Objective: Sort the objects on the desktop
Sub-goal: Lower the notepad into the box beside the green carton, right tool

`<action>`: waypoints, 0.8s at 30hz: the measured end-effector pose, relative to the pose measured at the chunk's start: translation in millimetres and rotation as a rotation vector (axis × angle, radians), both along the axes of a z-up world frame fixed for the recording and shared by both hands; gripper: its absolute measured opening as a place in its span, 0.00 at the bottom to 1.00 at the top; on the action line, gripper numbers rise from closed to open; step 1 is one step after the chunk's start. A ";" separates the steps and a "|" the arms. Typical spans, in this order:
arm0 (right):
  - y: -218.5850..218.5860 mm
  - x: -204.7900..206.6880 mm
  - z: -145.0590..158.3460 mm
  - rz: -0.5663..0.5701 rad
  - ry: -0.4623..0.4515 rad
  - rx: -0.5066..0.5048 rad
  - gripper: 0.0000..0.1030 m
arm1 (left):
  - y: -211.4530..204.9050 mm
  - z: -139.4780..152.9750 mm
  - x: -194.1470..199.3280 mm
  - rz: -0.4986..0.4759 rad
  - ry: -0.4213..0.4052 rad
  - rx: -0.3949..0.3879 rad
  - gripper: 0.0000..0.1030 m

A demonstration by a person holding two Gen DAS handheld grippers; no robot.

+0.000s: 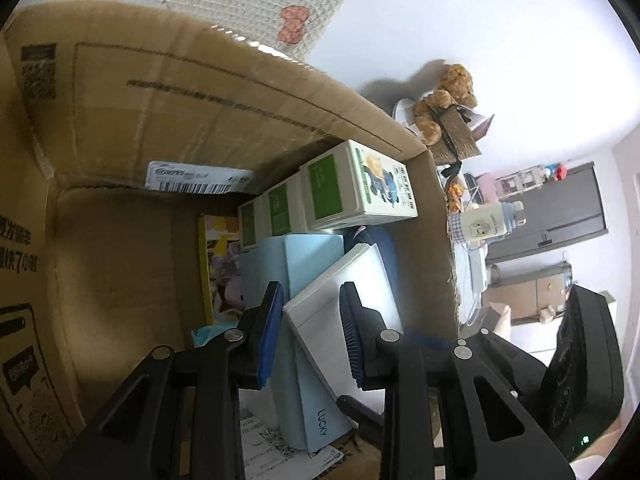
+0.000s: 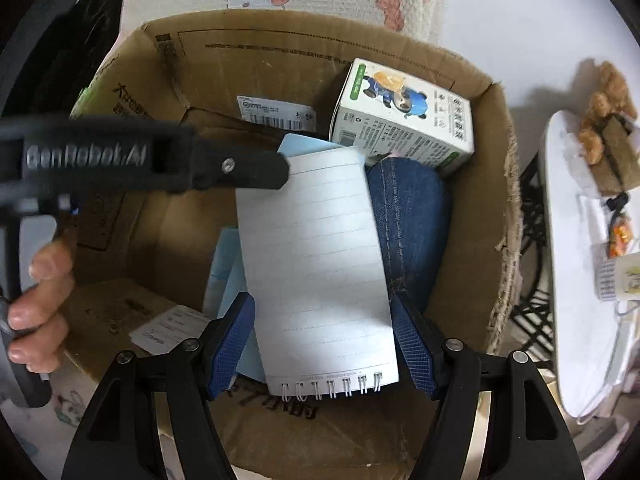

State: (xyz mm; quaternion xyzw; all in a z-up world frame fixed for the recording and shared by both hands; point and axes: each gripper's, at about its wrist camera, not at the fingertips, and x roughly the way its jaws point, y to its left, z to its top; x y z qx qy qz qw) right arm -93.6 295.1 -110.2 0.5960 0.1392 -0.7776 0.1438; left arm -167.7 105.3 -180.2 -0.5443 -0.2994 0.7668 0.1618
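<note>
Both views: heavy fisheye bend, dark vignette at corners. White tabletop (image 1: 460, 20) blown out w/ glare, light from upper right. Inside of brown cardboard box (image 1: 120, 260) dim, shadowed. Brown plush bear (image 1: 444, 100) casts soft shadow to the left. Right wrist view: black gripper arm w/ white lettering (image 2: 120, 156) motion-blurred.

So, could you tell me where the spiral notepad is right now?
In the right wrist view the notepad lies inside the cardboard box, between the right gripper's open jaws, on a blue book beside the denim item.
</note>
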 end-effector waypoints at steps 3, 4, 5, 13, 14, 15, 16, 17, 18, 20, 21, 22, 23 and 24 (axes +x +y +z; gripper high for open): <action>-2.8 0.8 -1.0 -0.025 0.025 0.014 0.69 | 2.8 -1.5 -3.6 -0.006 0.007 0.013 0.31; -4.2 0.3 -2.5 -0.025 0.027 0.022 0.69 | 3.5 -1.2 -4.7 -0.007 0.008 0.017 0.31; -6.6 -0.1 -4.8 -0.026 0.031 0.035 0.69 | 3.9 -0.6 -5.0 -0.012 0.014 0.023 0.31; -17.0 -6.7 -8.4 -0.057 0.085 0.050 0.70 | -2.7 -1.7 -2.9 0.002 0.022 0.070 0.30; -15.7 -6.5 -8.5 -0.067 0.091 0.050 0.69 | -3.6 0.1 -1.7 0.002 0.031 0.081 0.30; -14.4 -6.7 -8.9 -0.076 0.095 0.049 0.69 | -4.4 2.1 -0.4 0.004 0.042 0.087 0.30; -12.9 -9.5 -9.1 -0.088 0.098 0.044 0.69 | -4.8 4.3 0.3 0.003 0.053 0.090 0.33; -9.9 -11.0 -8.9 -0.101 0.100 0.035 0.69 | -4.4 7.3 0.7 -0.007 0.071 0.098 0.34; -5.2 -11.7 -9.8 -0.121 0.096 0.025 0.69 | -4.3 8.5 0.5 -0.012 0.078 0.103 0.34; 0.4 -11.4 -10.9 -0.149 0.100 0.036 0.69 | -1.0 10.6 0.8 -0.020 0.091 0.097 0.34; 4.2 -11.3 -11.4 -0.167 0.109 0.052 0.69 | 1.5 10.8 0.9 -0.024 0.097 0.088 0.34; 6.1 -12.2 -11.7 -0.181 0.113 0.059 0.69 | 4.2 11.2 1.2 -0.029 0.104 0.081 0.34; 9.6 -12.7 -11.9 -0.197 0.113 0.055 0.68 | 7.8 10.8 0.8 -0.037 0.107 0.074 0.34; 14.1 -13.6 -11.9 -0.217 0.110 0.044 0.68 | 11.1 10.6 0.1 -0.045 0.106 0.068 0.34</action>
